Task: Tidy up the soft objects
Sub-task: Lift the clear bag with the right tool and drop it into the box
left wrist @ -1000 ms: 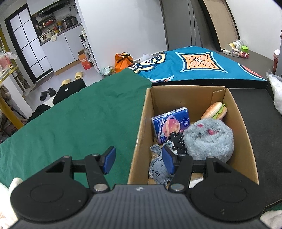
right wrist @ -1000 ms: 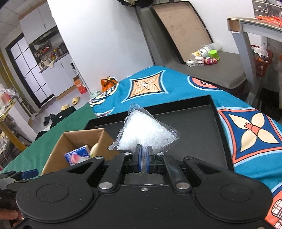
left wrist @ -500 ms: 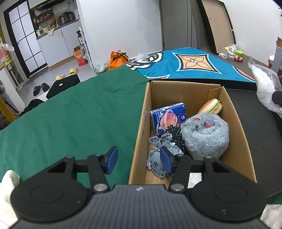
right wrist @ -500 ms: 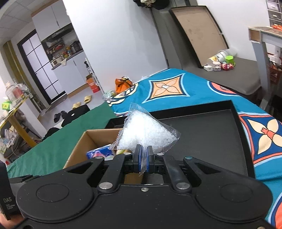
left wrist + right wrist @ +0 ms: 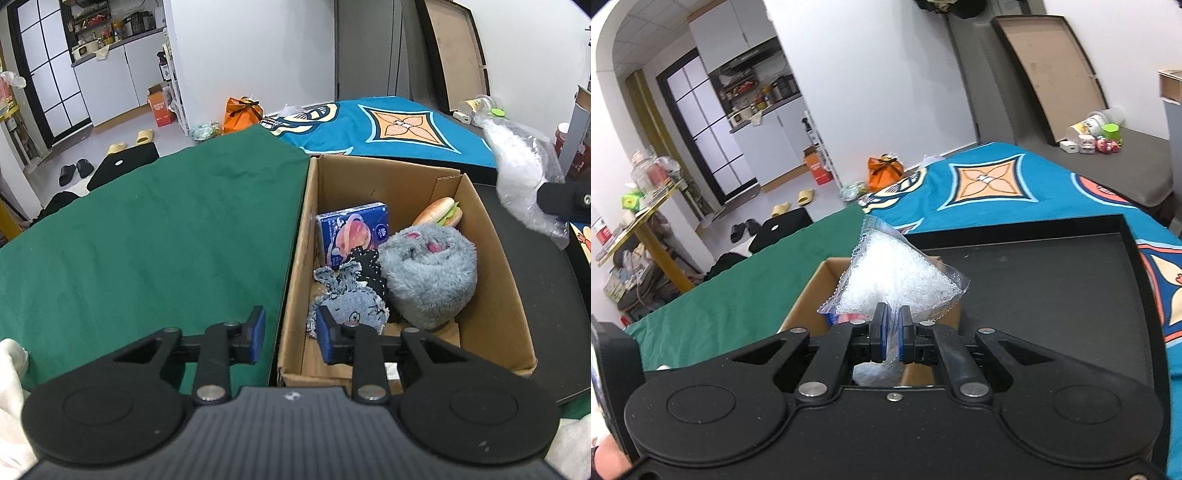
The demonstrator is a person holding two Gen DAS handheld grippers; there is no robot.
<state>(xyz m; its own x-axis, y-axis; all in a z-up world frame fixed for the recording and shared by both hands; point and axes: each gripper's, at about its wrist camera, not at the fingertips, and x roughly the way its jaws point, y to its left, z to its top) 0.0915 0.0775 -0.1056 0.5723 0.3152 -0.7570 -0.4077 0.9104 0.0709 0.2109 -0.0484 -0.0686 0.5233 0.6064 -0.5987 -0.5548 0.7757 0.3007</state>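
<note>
Bead bag [image 5: 897, 273] now over box [image 5: 480, 229] | right tool [image 5: 891, 334] clamps it | left tool [image 5: 290, 334] closing, empty

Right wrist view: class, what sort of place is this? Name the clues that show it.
Probably a lived-in flat, not a lab: a kitchen counter crowded with jars and appliances, slippers on the floor, and a patterned blue cover over a bed or table.
</note>
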